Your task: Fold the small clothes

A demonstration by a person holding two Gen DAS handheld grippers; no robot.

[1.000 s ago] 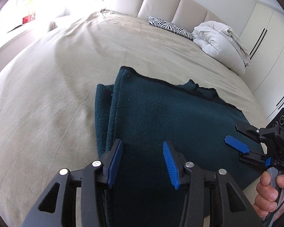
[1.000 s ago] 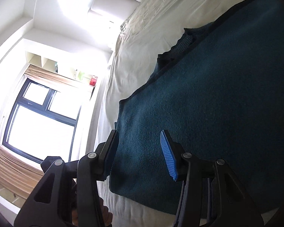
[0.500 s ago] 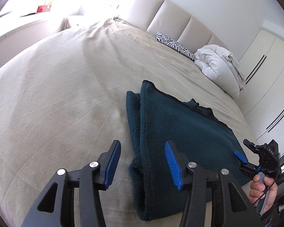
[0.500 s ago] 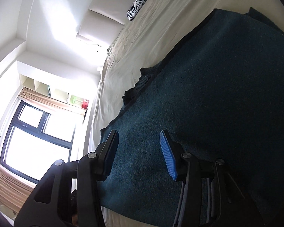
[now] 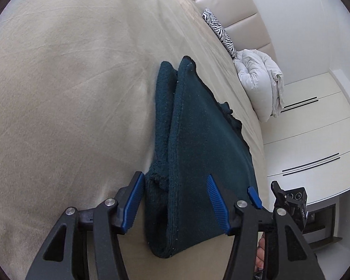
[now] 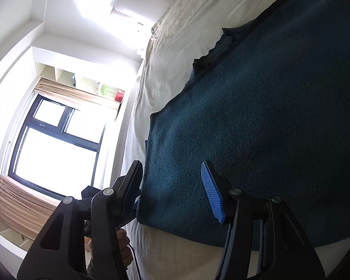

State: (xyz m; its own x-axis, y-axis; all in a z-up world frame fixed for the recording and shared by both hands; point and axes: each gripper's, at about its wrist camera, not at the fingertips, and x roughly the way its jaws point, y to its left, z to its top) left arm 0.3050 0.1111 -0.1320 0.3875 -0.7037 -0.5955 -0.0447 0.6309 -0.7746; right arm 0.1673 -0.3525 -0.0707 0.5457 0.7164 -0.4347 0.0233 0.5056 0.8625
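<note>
A dark teal knitted garment (image 5: 198,144) lies folded in layers on the beige bed (image 5: 70,93). It also fills the right wrist view (image 6: 256,107). My left gripper (image 5: 175,200) is open, with its jaws on either side of the garment's folded near-left edge. My right gripper (image 6: 177,191) is open at the garment's near edge, one finger beyond its corner and one over the cloth. The right gripper also shows in the left wrist view (image 5: 263,193), at the garment's near right.
A zebra-print pillow (image 5: 218,35) and a bunched white duvet (image 5: 261,81) lie at the head of the bed by the padded headboard (image 5: 242,18). White wardrobes (image 5: 315,128) stand to the right. A window (image 6: 51,149) is on the left side.
My left gripper has rolled and moved in close, so its open jaws now straddle the garment's folded edge. The right gripper has shifted slightly along the near edge. The garment has not moved.
</note>
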